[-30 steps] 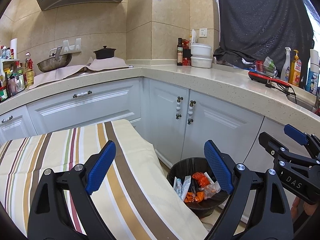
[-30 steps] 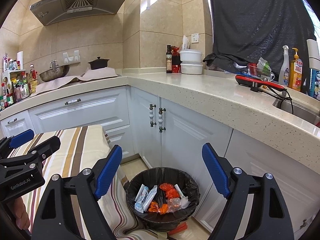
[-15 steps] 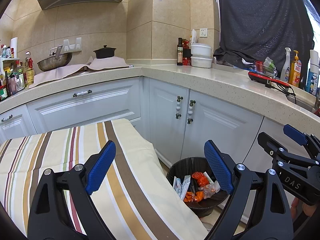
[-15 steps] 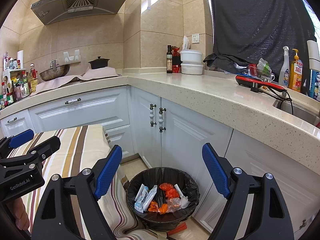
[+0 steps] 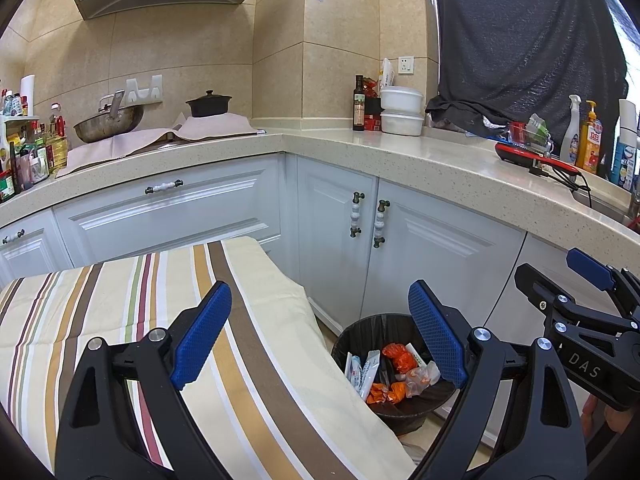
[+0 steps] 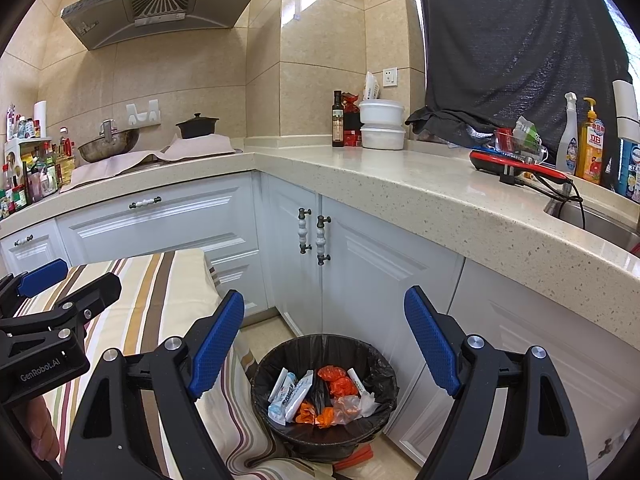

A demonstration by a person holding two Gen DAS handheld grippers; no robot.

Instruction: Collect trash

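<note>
Both hand-held grippers, left (image 5: 320, 336) and right (image 6: 324, 344), held wide open, empty | bin (image 6: 325, 396) beside striped surface (image 5: 120, 312) corner already filled | remaining scraps best sought before reaching.

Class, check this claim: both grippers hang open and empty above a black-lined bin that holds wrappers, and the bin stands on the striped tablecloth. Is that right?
Not quite. The bin stands on the floor beside the striped tablecloth, as the right wrist view shows. The left gripper and right gripper are indeed open and empty.

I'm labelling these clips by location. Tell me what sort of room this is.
A home kitchen, by the look of it: a range hood above a wok on the cooktop, a stone countertop over white cabinets, and a sink at the right.
</note>
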